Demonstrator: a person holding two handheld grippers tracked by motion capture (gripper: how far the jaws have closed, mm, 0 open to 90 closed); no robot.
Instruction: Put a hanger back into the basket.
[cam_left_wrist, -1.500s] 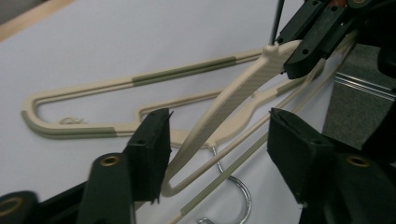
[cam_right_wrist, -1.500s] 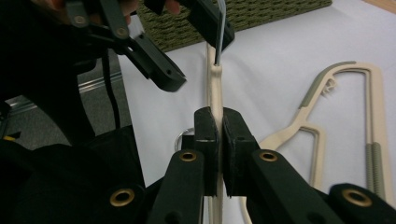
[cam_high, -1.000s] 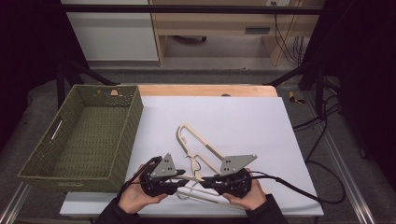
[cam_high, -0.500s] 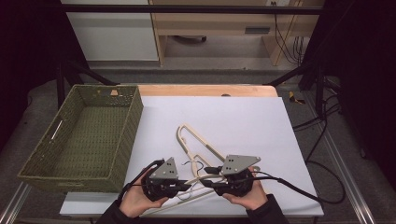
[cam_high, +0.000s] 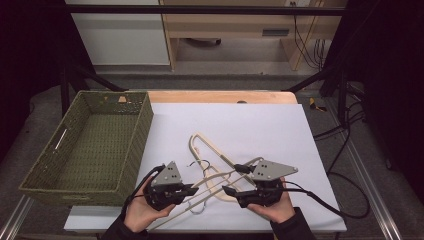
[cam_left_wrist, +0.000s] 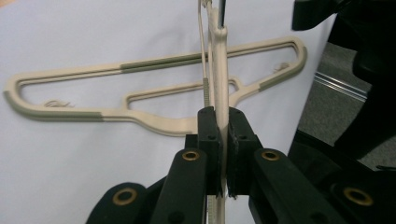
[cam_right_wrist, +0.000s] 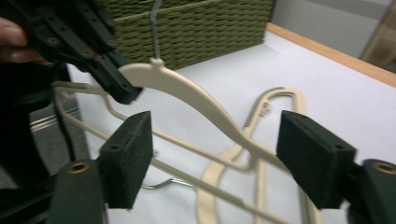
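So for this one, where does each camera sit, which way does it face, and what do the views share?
High view: above the person's side, looking forward and down on the table, basket, both hands and grippers.
Left gripper view: rides the left gripper, looking along its jaws shut on the lifted hanger.
Right gripper view: rides the right gripper, jaws open after just opening, facing the basket and left gripper.
Shared: the lifted hanger appears in all three.
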